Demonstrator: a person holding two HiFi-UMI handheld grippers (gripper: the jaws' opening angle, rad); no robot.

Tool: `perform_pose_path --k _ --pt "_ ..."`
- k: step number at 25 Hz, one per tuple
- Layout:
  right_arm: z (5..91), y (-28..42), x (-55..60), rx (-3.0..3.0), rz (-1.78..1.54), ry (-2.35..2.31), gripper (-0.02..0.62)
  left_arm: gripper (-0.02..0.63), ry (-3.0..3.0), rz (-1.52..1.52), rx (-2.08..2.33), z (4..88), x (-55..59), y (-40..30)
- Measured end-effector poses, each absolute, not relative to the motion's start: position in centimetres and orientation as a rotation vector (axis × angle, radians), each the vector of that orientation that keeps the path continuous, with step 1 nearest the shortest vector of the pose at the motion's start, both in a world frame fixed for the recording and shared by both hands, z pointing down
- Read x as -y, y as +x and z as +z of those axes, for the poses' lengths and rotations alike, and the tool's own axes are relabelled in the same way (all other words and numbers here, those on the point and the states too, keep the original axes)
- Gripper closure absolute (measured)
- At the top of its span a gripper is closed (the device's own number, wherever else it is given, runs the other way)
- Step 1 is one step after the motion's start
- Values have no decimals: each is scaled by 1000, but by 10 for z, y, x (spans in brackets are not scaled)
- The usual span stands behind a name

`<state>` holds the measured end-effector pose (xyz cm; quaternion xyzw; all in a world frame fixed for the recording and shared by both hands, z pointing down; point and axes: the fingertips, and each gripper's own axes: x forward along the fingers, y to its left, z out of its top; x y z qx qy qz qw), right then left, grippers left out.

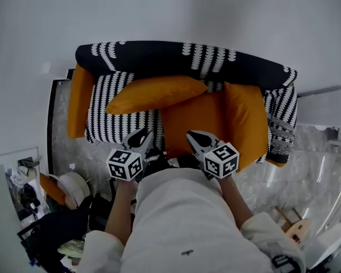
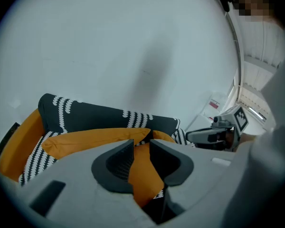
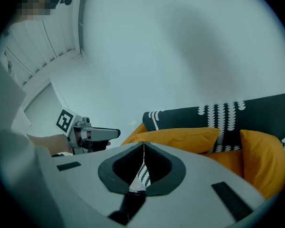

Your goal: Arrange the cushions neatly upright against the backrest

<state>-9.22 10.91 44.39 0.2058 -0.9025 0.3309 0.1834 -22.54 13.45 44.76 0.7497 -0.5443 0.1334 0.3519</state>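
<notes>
Leftmost, marbled floor [image 1: 59,129] runs beside the sofa's orange armrest [image 1: 79,101], with clutter nearer the person. The black white-patterned backrest [image 1: 159,54] sits tight to the white wall [image 1: 170,10], no gap seen. The striped seat cushion [image 1: 105,115] fills the left half. The long orange cushion [image 1: 153,92] lies tilted across it, its far edge near the backrest, not upright. The left gripper [image 1: 142,136] hovers at the seat's front edge, jaws slightly apart, nothing pinched. The right gripper [image 1: 193,136] is just beside it over the orange seat [image 1: 190,115], jaws together, empty. The second orange cushion [image 1: 247,121] stands on edge against the striped right arm [image 1: 281,124]. More bare floor lies right of that.
</notes>
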Motion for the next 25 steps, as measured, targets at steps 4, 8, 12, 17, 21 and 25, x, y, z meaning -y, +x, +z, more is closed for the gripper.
perform_pose_path --k 4,8,12,17,21,25 --pt "445 -88 -105 2522 924 618 586 469 1961 467 1404 465 -114 -245" --pt "444 -86 -95 2491 916 696 586 441 2012 545 1357 477 -93 -251" --pt "443 -92 -81 2455 942 807 586 409 2027 585 1295 488 -77 -260" --pt "444 -120 -77 2415 968 880 586 385 2064 646 1203 500 -64 -280" --pt "446 -134 -73 2356 985 987 586 370 2133 798 1183 528 -51 -311" --pt "450 -143 -73 2276 1009 1094 586 364 2254 1156 1116 574 -48 -336"
